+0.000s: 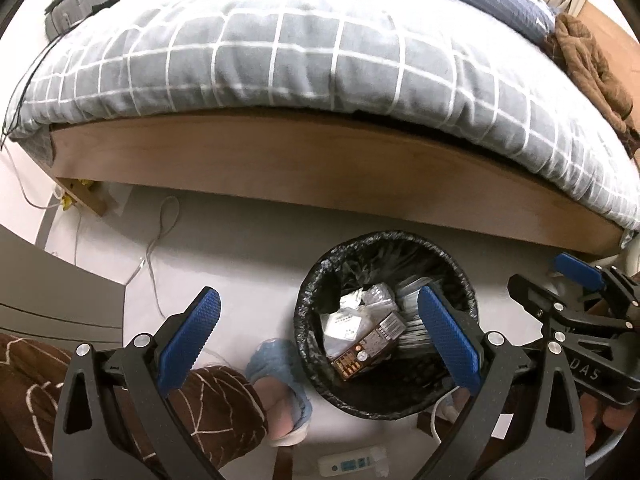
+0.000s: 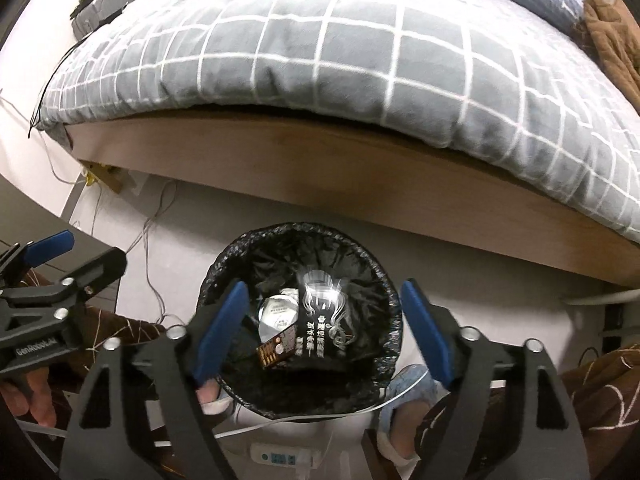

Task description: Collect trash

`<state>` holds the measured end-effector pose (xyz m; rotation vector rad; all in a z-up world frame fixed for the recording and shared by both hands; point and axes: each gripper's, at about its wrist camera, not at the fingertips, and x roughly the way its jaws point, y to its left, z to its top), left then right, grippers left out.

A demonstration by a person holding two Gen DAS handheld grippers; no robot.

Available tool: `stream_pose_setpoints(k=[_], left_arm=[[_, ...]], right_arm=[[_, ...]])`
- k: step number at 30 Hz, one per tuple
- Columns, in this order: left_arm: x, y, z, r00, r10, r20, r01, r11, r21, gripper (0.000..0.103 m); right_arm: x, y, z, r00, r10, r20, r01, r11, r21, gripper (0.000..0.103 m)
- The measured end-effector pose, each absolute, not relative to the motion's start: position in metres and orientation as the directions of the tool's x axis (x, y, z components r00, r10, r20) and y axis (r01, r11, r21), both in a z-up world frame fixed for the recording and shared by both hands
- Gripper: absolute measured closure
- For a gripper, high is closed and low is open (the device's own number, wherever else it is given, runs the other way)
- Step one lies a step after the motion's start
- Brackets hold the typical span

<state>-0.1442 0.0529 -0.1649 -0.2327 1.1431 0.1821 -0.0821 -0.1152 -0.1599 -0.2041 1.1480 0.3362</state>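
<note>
Left gripper [image 1: 320, 338]: jaws wide apart, nothing between the pads. It hangs over the floor [image 1: 240, 256], at the left rim of the trash bin [image 1: 308, 320]. Right gripper [image 2: 322, 332]: jaws wide apart, gripping nothing, directly above the bin opening. A black packet [image 2: 326, 328] lies inside the black liner below it, free of both pads, among other wrappers [image 2: 278, 314]. Beyond both grippers stands the bed [image 1: 280, 160].

bin [image 1: 308, 312] partly behind jaws, remote [image 2: 280, 459] cropped
</note>
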Motion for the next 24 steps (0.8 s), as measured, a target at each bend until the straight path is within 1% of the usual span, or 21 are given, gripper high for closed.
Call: stream_pose_setpoints(k=[2,4,11,19,24], left_arm=[[-0.146,0.049,-0.156,0.424,0.027,-0.905,-0.252,0.964,-0.09,0.006],[-0.147,0.045,-0.146,0.443,0.026,-0.896,-0.24,0.967,-0.091,0.006],[-0.145,0.028,-0.094,0.538,0.018,-0.843,-0.19,0.977,-0.101,0.006],[-0.161,0.007,-0.024,0.638,0.025,-0.77,-0.145,0.985,-0.088,0.006],[-0.18,0.0,0.01,0.676,0.016,-0.737,-0.129,0.987,-0.096,0.006]], right_arm=[[-0.083,-0.123,-0.149,0.408,0.147,-0.901,-0.348,0.938,-0.004,0.011],[-0.084,-0.13,-0.137,0.448,0.139,-0.883,-0.325,0.946,-0.016,0.009],[-0.082,-0.169,-0.079,0.563,0.117,-0.818,-0.229,0.973,-0.019,0.008],[-0.115,-0.194,-0.011,0.669,0.13,-0.732,-0.198,0.98,-0.006,0.008],[-0.134,-0.201,0.02,0.706,0.135,-0.695,-0.193,0.981,-0.005,0.008]])
